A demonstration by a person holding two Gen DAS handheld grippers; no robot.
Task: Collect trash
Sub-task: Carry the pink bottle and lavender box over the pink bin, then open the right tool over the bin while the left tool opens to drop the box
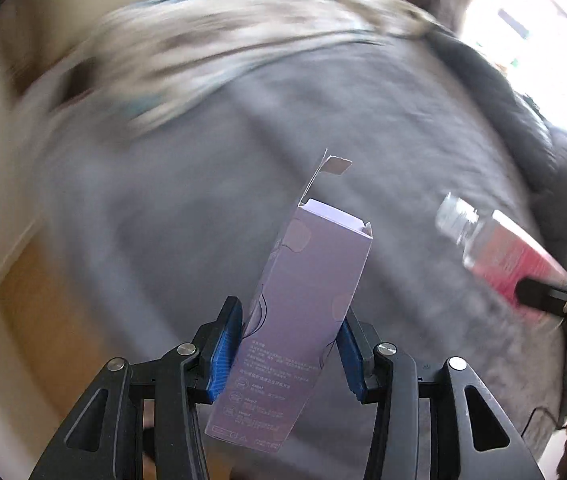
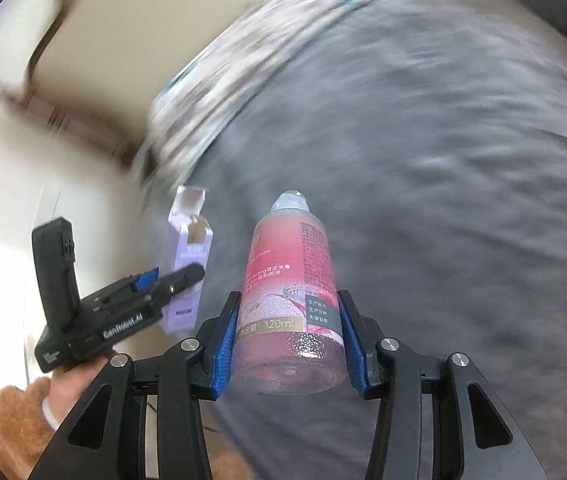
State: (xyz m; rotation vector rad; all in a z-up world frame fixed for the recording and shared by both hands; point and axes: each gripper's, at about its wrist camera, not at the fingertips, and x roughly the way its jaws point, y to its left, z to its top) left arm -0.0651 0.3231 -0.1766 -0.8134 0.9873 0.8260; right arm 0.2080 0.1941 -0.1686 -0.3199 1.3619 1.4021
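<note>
While you hold both things up over the big grey bed, no bin shows in either view (the pictures are blurry). Your right hand-held gripper is pinching the pink bottle near its base. Your left hand-held gripper is pinching the small purple box, top flap open. Both pieces look picked up, so I think dropping them in a bin is what's left.

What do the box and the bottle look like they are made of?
Box: thin matte lilac cardboard, judging by its folded, torn-open top flap. Bottle: likely clear plastic with a glossy pink printed label; the see-through neck and base suggest it, though glass cannot be ruled out.
</note>
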